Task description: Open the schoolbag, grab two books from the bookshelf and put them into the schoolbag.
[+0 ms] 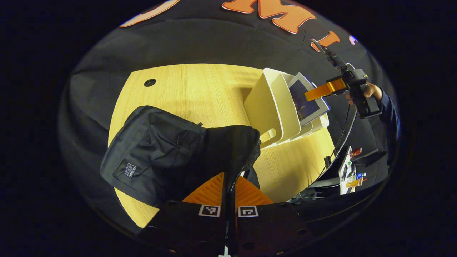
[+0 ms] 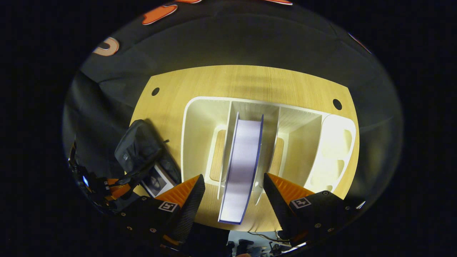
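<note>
The black schoolbag (image 1: 153, 157) lies on the wooden table (image 1: 200, 89). My left gripper (image 1: 228, 180) is shut on the bag's zipper flap and holds it up. In the right gripper view the schoolbag (image 2: 137, 146) gapes at the left, with a picture-covered book (image 2: 155, 182) showing in its mouth and the left gripper (image 2: 114, 189) at its edge. A blue-covered book (image 2: 242, 160) stands in the middle slot of the white bookshelf (image 2: 200, 142). My right gripper (image 2: 232, 178) is open, one finger on either side of that book. From the left gripper view, the right gripper (image 1: 310, 95) hovers at the book (image 1: 303, 107) in the bookshelf (image 1: 275, 107).
Round cable holes (image 1: 150, 82) (image 2: 337, 104) mark the table's far corners. The shelf's outer slots (image 2: 335, 150) hold nothing. A cable and small clutter (image 1: 351, 173) lie past the table's right edge. A hand (image 1: 371, 91) holds the right gripper.
</note>
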`<state>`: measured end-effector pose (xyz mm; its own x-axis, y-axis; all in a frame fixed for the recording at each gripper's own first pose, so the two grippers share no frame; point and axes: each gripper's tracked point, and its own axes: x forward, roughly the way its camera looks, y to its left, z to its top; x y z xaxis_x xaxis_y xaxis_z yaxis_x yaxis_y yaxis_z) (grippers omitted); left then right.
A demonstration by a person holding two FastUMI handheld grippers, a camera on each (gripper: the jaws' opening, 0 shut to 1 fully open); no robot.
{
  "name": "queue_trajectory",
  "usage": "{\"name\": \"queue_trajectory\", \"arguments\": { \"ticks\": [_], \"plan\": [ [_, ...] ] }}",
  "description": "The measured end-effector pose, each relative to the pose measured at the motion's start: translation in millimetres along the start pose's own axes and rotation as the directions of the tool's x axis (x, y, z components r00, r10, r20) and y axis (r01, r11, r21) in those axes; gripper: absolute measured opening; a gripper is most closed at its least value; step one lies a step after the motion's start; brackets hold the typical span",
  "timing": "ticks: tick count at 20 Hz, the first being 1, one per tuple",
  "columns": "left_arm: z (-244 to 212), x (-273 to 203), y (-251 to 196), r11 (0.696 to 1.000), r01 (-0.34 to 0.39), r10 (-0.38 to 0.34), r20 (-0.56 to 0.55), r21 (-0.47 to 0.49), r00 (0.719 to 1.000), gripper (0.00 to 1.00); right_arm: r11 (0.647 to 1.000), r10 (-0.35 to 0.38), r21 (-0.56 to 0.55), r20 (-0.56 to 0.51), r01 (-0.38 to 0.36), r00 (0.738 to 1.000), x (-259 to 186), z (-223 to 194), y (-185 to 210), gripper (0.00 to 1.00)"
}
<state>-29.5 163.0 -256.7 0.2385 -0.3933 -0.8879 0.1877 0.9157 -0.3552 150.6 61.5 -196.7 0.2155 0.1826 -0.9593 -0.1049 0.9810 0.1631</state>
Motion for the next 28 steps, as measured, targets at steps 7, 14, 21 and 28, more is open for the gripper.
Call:
{"name": "queue_trajectory", "arguments": {
  "ticks": [7,14,21,28],
  "plan": [
    [-0.6,0.7,0.5,1.0,-0.006,0.006,-0.002,-0.008,1.0,0.04,1.0,-0.029,0.001,-0.038,0.029,0.999,16.0,2.2,-3.1,0.8],
    [-0.3,2.4,-0.9,1.0,0.004,-0.004,-0.004,0.013,1.0,0.04,0.992,-0.115,0.055,-0.053,0.118,0.992,16.9,-0.8,-13.4,0.43],
    [-1.8,-1.9,1.7,0.999,0.035,-0.035,0.005,0.038,0.999,0.04,0.979,-0.179,0.094,-0.042,0.182,0.983,1.9,-17.4,-11.7,0.36],
    [-5.8,-7.0,5.6,0.994,0.064,-0.065,0.005,0.091,0.998,0.04,0.977,-0.172,0.126,-0.021,0.173,0.985,-20.6,-51.4,8.5,0.35]
  ]
}}
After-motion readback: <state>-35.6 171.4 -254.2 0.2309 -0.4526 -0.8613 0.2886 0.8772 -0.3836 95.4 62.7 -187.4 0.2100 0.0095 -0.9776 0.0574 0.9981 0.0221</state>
